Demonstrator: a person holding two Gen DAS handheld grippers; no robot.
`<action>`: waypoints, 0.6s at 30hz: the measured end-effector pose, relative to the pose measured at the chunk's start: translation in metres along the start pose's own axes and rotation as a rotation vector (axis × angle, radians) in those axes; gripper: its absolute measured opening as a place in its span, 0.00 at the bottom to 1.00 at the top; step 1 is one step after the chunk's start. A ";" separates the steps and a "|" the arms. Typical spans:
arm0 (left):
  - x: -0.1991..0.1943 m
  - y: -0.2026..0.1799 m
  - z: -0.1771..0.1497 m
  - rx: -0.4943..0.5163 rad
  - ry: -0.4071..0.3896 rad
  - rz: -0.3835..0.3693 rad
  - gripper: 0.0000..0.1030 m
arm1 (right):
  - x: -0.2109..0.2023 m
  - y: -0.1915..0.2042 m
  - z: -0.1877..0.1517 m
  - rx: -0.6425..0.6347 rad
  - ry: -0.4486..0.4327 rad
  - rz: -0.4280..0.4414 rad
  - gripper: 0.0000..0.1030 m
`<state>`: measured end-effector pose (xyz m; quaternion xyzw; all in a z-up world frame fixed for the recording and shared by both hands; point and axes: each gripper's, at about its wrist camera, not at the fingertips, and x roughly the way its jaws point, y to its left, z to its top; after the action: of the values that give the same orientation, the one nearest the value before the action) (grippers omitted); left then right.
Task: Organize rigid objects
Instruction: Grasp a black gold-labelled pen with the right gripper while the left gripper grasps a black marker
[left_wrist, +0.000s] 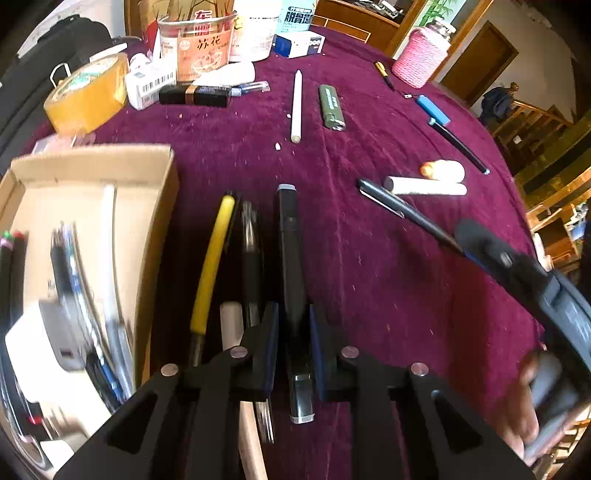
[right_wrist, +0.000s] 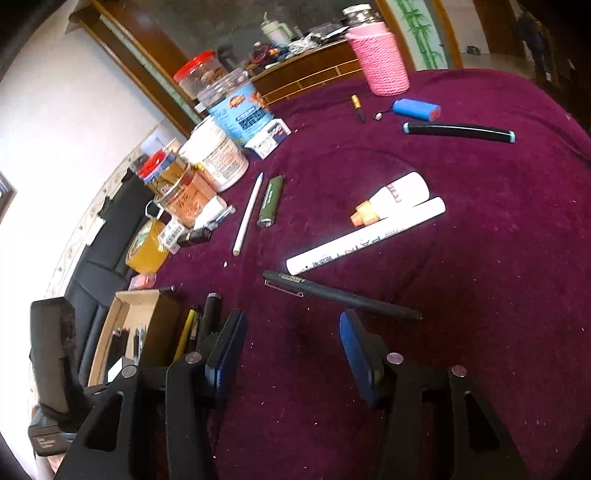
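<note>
Purple cloth covers the bench (left_wrist: 369, 258). Left tool (left_wrist: 293, 354) squeezes a black marker (left_wrist: 290, 258) right between its fingers, beside the cardboard box (left_wrist: 155, 221). Right tool (right_wrist: 291, 350) is wide open, with a black pen (right_wrist: 343, 295) just ahead. Lift the marker level, then drop it gently into the box.

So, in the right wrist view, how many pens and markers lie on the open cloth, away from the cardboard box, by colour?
White: 2, slim white stylus pen and white paint marker
Black: 2, black clip pen and black marker with blue ends
Gold and black: 1, short pen
Total: 5
</note>
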<state>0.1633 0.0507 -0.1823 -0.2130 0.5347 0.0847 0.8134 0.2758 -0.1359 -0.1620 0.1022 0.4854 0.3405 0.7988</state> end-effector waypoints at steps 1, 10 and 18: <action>-0.004 0.001 -0.005 -0.002 -0.003 -0.017 0.15 | 0.000 -0.001 0.000 0.000 -0.011 -0.012 0.55; -0.045 0.025 -0.053 -0.083 -0.057 -0.182 0.15 | 0.003 -0.008 0.005 0.001 -0.014 -0.042 0.55; -0.083 0.048 -0.080 -0.110 -0.106 -0.275 0.15 | 0.013 0.014 0.016 -0.100 0.041 -0.072 0.55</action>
<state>0.0445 0.0666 -0.1464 -0.3238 0.4514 0.0131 0.8314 0.2870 -0.1141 -0.1557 0.0376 0.4875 0.3375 0.8044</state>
